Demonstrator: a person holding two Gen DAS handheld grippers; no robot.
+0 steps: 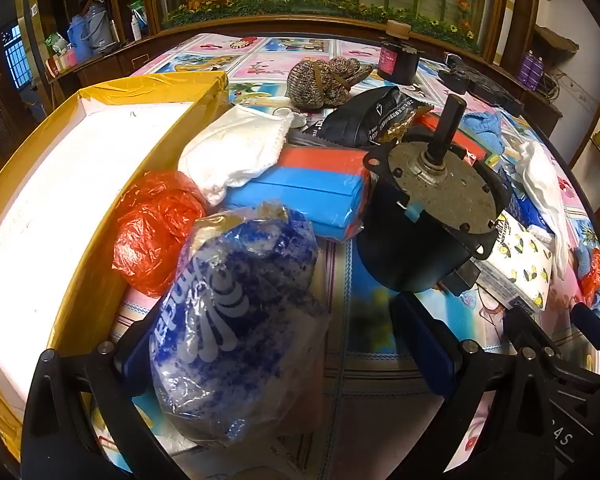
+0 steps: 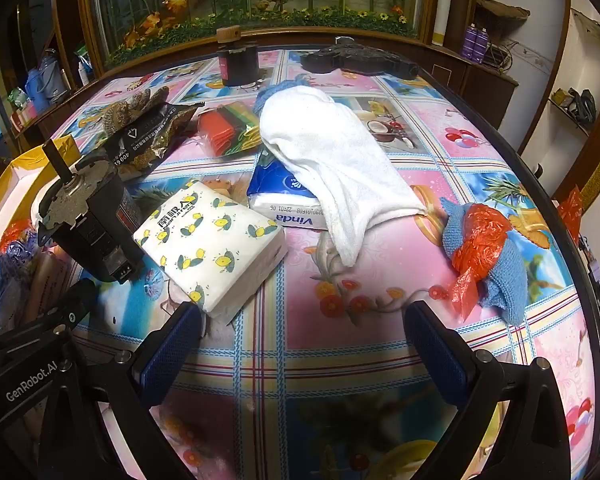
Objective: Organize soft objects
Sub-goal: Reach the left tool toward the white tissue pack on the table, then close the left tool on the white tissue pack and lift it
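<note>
My left gripper (image 1: pixel 280 352) is open and tilted down at the table. A crumpled blue-and-white plastic bag (image 1: pixel 236 312) lies between its jaws, close to the left finger (image 1: pixel 140 344) and apart from the right one. Beside it are an orange plastic bag (image 1: pixel 156 228), a white cloth (image 1: pixel 236 152) and a blue-and-red sponge pack (image 1: pixel 312 192). My right gripper (image 2: pixel 304 352) is open over bare tablecloth. A lemon-print tissue pack (image 2: pixel 212 244) lies just beyond its left fingertip. Further off are a white towel (image 2: pixel 332 160) draped over a Vinda tissue pack (image 2: pixel 276 200), and a blue knitted cloth (image 2: pixel 504 288).
A yellow box (image 1: pixel 80 152) with a white inside stands at the left. A heavy black motor (image 1: pixel 428 216) with an upright shaft sits mid-table. At the back are a black packet (image 1: pixel 364 120), a brown knitted piece (image 1: pixel 324 80) and a dark jar (image 2: pixel 238 64). The table edge (image 2: pixel 572 240) curves along the right.
</note>
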